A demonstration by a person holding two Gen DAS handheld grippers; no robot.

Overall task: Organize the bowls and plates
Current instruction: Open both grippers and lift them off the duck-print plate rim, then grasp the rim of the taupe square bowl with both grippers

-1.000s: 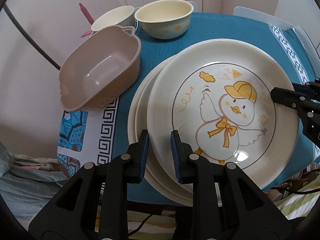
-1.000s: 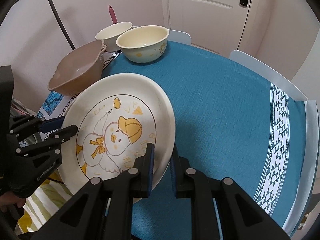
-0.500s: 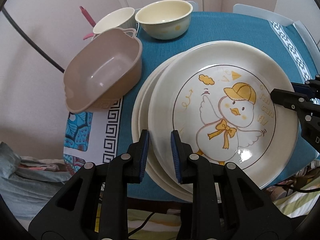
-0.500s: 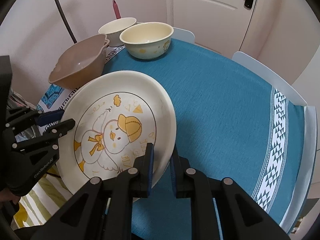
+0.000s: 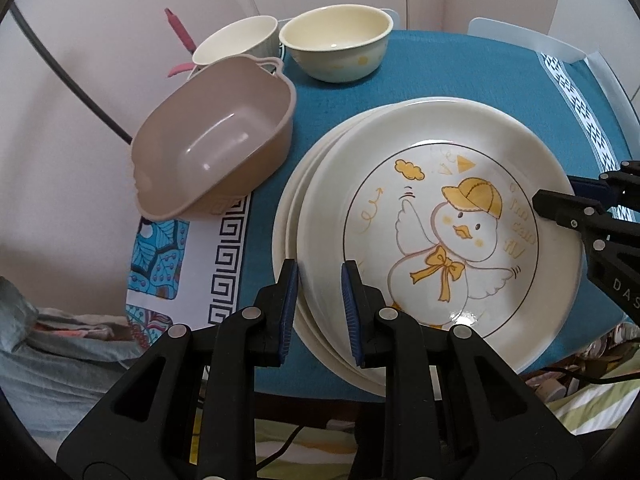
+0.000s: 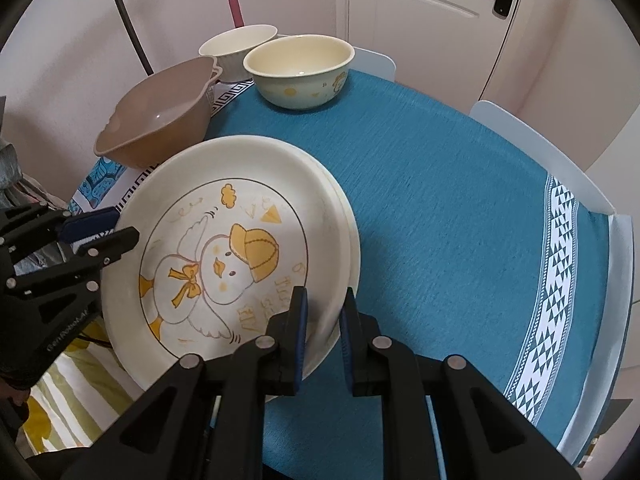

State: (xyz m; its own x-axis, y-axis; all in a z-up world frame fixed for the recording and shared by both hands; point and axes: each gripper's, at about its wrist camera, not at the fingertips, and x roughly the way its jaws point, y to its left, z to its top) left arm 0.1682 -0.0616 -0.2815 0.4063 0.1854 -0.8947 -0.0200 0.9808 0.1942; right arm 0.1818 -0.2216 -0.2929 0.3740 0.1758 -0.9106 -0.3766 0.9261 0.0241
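A stack of cream plates (image 5: 424, 216), the top one printed with a duck in a yellow cap, is held over the near edge of the blue table (image 5: 460, 68). My left gripper (image 5: 319, 300) is shut on the stack's left rim. My right gripper (image 6: 323, 322) is shut on the opposite rim of the stack (image 6: 240, 240). A brown handled bowl (image 5: 216, 136), a cream bowl (image 5: 336, 44) and a white bowl (image 5: 236, 42) stand at the table's far left. They also show in the right wrist view: brown bowl (image 6: 160, 120), cream bowl (image 6: 300, 68), white bowl (image 6: 236, 46).
A patterned placemat (image 5: 224, 252) lies under the brown bowl. White chair backs (image 6: 536, 148) stand past the table's far edge. A door (image 6: 432, 12) is behind. Cloth and cables lie below the table's near edge.
Both grippers have carried the plate stack farther over the table, toward the bowls. The grips on the rims have not changed.
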